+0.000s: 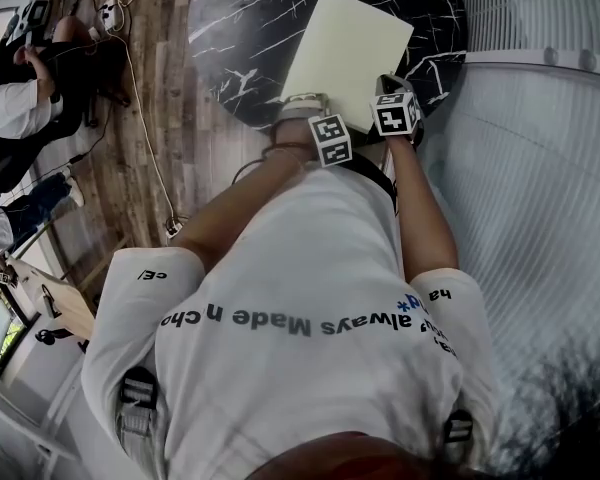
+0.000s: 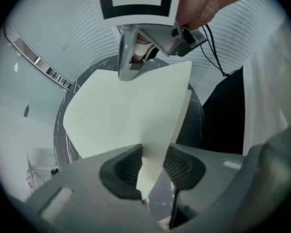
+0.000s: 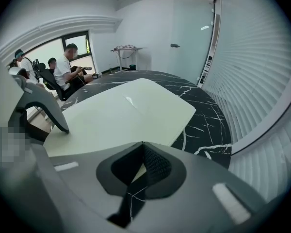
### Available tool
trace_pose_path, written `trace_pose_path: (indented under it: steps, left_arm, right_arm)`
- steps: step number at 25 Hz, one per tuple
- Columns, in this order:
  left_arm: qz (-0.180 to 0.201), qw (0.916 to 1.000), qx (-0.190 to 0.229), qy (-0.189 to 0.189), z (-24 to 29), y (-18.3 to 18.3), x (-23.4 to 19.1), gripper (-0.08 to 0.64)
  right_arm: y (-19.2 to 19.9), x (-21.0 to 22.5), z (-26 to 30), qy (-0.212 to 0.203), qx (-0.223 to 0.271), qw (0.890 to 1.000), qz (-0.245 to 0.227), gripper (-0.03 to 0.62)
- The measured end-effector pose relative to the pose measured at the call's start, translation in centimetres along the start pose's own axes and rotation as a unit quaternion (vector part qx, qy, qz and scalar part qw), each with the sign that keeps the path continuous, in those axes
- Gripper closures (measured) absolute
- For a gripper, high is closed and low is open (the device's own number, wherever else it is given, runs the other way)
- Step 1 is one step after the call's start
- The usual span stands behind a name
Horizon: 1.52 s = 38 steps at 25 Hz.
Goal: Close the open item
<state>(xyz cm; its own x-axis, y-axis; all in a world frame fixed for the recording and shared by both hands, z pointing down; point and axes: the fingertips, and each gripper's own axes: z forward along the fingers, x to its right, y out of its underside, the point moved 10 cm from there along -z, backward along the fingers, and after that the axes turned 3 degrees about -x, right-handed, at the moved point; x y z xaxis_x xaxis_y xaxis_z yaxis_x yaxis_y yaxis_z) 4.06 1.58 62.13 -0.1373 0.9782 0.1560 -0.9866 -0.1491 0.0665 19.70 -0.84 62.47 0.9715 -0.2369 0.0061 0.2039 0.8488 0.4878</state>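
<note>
An open book with pale cream pages (image 1: pixel 345 53) lies on a round black marble table (image 1: pixel 240 28). Both grippers are at its near edge. My left gripper (image 2: pixel 155 171) points steeply down, and a lifted page (image 2: pixel 157 130) rises between its jaws. The pads (image 2: pixel 123 171) stand wider apart than the sheet, so nothing clamps it. My right gripper (image 3: pixel 143 147) has its tips together at the near edge of the book (image 3: pixel 121 115); whether paper is pinched there I cannot tell. In the head view the left gripper (image 1: pixel 302 103) and right gripper (image 1: pixel 385 88) sit close together.
A ribbed white curved wall (image 1: pixel 540 168) runs along the table's right side. Wooden floor with cables (image 1: pixel 140 98) lies to the left. Several people (image 3: pixel 63 72) sit by a window beyond the table. The marble (image 3: pixel 203 115) is bare around the book.
</note>
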Motion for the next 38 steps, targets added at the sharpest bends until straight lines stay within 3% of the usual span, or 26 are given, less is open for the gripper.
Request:
trace_pose_path:
  steps: [10, 12, 13, 18, 22, 25, 27, 32, 38]
  left_arm:
    - [0.013, 0.9994, 0.021, -0.024, -0.9, 0.2, 0.2, 0.414]
    - [0.013, 0.9995, 0.023, -0.017, -1.3, 0.4, 0.3, 0.393]
    - [0.009, 0.9996, 0.024, -0.009, -1.4, 0.6, 0.3, 0.349]
    - [-0.049, 0.9969, 0.061, 0.01, -3.4, 1.6, -0.6, 0.371]
    - [-0.121, 0.9862, 0.11, 0.026, -5.8, 2.8, -2.6, 0.405]
    - [-0.176, 0.9704, 0.163, 0.022, -7.9, 3.7, -4.6, 0.434]
    - [-0.212, 0.9547, 0.208, 0.012, -9.8, 4.2, -5.9, 0.456]
    - [-0.277, 0.9061, 0.32, -0.016, -14.8, 5.5, -8.4, 0.513]
    - [-0.304, 0.8483, 0.431, -0.05, -20.7, 6.5, -9.6, 0.555]
  right_arm:
    - [0.3, 0.2, 0.1, -0.008, 0.01, 1.0, 0.008, 0.591]
    - [0.2, 0.2, 0.0, -0.007, 0.014, 1.0, 0.014, 0.591]
    - [0.1, 0.2, 0.0, -0.007, 0.014, 1.0, 0.015, 0.591]
    - [-0.3, 0.2, -0.5, -0.007, 0.027, 0.999, 0.024, 0.59]
    - [-1.7, 0.0, -3.7, -0.005, 0.077, 0.997, 0.027, 0.591]
    - [-3.1, 0.0, -6.7, 0.0, 0.121, 0.992, 0.026, 0.589]
    - [-4.0, -0.1, -9.0, 0.002, 0.149, 0.988, 0.026, 0.589]
    - [-6.6, -1.0, -15.2, 0.005, 0.221, 0.975, 0.026, 0.589]
    - [-9.3, -3.3, -21.6, 0.001, 0.288, 0.957, 0.014, 0.589]
